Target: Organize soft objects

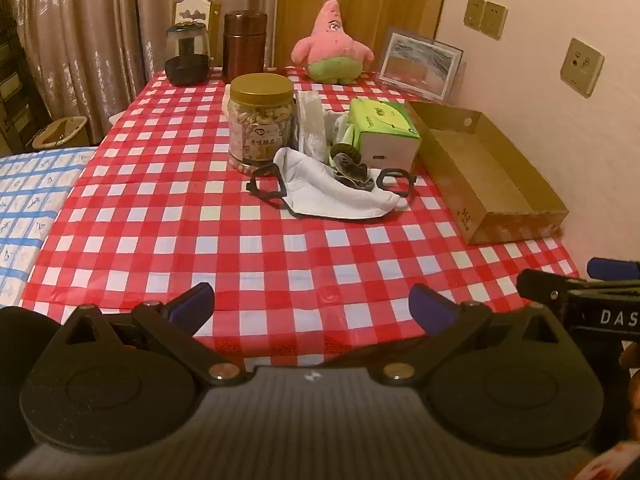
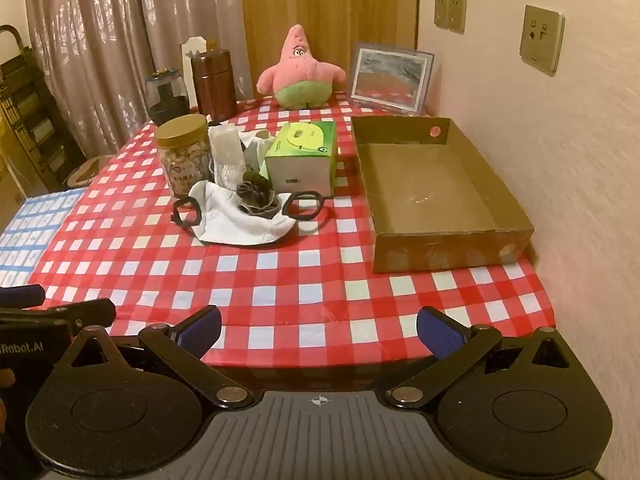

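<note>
Worktop [image 1: 248, 248] covered with a red-and-white checked cloth, set against a pale wall on the right carrying switch plates [image 2: 541, 38]. Grey patterned curtains [image 1: 80, 40] and a wood-toned panel behind the far edge. A bed with a blue grid sheet [image 1: 28, 200] adjoins the worktop on the left.

Left gripper [image 1: 312, 300] and right gripper [image 2: 318, 330] both hover over the near edge, jaws wide apart, nothing between them.

Soft objects: white face mask [image 1: 340, 192] with black ear loops lies mid-worktop, a small dark knitted item [image 1: 352, 168] on top of it. Pink star plush [image 1: 332, 44] sits upright at the far edge.

Just behind the mask: gold-lidded jar of nuts [image 1: 260, 120], a clear packet [image 1: 312, 124], green tissue box [image 1: 384, 132]. Open cardboard tray [image 2: 436, 192] to the right, near the wall, apart from the mask. Framed picture [image 2: 392, 76] leans behind it. Brown canister [image 1: 244, 46] and a dark glass jar [image 1: 188, 54] at the far left corner.
</note>
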`<state>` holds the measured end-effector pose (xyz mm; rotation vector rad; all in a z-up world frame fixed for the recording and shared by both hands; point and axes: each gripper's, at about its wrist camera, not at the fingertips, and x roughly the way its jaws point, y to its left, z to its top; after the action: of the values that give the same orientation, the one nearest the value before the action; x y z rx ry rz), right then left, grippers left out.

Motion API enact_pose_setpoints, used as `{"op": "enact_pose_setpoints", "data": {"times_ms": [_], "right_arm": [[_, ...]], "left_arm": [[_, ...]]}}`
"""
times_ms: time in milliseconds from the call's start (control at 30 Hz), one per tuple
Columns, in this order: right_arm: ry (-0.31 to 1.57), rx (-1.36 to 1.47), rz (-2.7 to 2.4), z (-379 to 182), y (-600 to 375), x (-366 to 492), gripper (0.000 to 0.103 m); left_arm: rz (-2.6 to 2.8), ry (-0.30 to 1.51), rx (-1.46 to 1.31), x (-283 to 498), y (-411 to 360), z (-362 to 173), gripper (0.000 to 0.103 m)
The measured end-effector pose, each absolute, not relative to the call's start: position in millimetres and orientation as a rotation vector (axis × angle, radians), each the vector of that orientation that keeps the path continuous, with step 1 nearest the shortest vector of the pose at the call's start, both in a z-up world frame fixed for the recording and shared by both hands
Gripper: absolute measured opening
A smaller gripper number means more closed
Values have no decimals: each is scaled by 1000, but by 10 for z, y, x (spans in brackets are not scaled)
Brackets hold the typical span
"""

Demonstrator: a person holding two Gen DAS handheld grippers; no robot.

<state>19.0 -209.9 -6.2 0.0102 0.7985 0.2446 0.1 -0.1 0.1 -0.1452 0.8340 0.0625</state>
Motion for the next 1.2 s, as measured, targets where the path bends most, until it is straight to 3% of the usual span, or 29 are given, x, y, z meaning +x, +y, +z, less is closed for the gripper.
{"op": "enact_pose_setpoints", "data": {"times_ms": [1200], "right_arm": [[781, 9, 241, -54, -2129, 173, 103]], "left_arm": [[51, 807, -137, -29, -50, 17, 102]]}}
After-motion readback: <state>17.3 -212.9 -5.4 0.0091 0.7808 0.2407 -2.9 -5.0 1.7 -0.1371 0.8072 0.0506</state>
